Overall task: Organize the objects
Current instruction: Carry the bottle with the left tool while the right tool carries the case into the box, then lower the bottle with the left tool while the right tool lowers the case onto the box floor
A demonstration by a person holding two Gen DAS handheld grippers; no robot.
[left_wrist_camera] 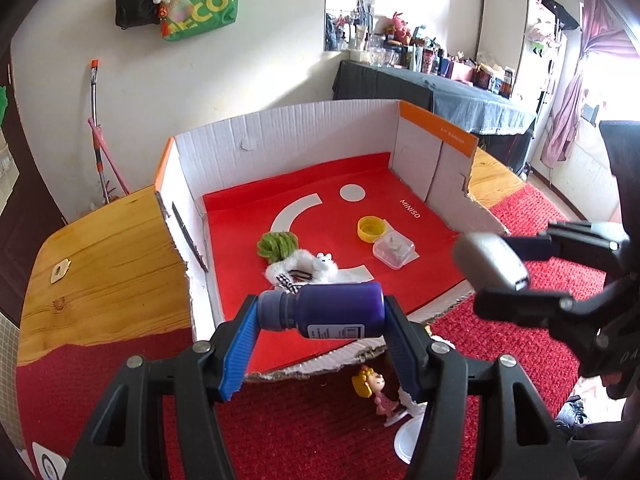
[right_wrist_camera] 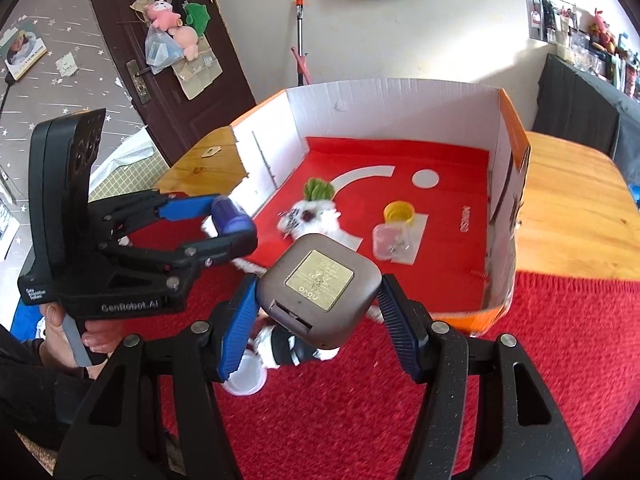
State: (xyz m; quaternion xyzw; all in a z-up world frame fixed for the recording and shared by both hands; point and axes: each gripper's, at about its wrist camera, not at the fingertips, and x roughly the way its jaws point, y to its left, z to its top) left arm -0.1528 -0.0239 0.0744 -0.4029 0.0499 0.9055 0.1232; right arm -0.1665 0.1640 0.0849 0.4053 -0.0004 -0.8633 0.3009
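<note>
- Our left gripper (left_wrist_camera: 320, 316) pinches a smooth purple bottle (left_wrist_camera: 324, 312) sideways, above the torn near edge of the cardboard box (left_wrist_camera: 280, 136).
- Inside, on the box's red floor, a fluffy white plush (left_wrist_camera: 304, 266) lies toward the left wall, a yellow cap (left_wrist_camera: 372, 229) and clear tub (left_wrist_camera: 394, 249) toward the right; open room remains behind them.
- Our right gripper (right_wrist_camera: 316, 288) clamps a rounded brown case (right_wrist_camera: 320, 286) over the near edge.
</note>
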